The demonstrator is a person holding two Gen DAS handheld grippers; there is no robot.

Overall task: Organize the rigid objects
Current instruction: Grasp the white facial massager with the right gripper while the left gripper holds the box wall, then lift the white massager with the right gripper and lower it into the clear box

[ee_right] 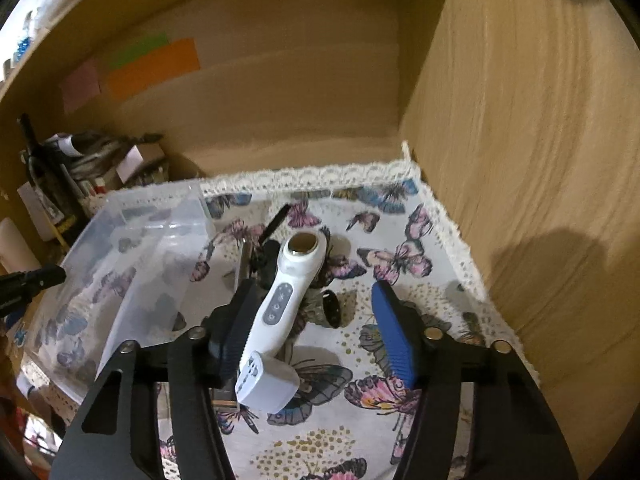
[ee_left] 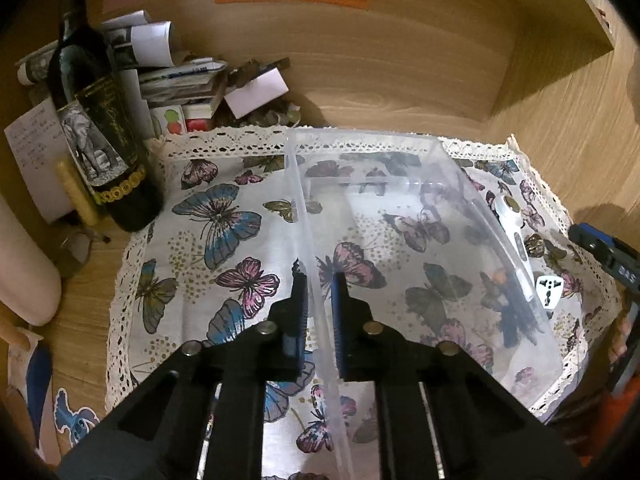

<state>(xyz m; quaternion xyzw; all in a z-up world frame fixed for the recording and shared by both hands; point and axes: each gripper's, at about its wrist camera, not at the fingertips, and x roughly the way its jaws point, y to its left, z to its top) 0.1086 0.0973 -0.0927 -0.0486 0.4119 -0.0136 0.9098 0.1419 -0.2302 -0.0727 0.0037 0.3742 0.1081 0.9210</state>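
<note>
A clear plastic bin stands on a butterfly-print cloth inside a wooden alcove. My left gripper is shut on the bin's left wall, one pad on either side of the rim. In the right wrist view a white handheld device with grey buttons lies on the cloth beside the bin. My right gripper straddles it, open. The left pad sits close against the handle and the blue right pad stands well clear. A white plug adapter lies at the device's near end.
A dark wine bottle and a heap of papers and small boxes fill the back left corner. A black ring and black small parts lie by the device. A wooden side wall rises close on the right.
</note>
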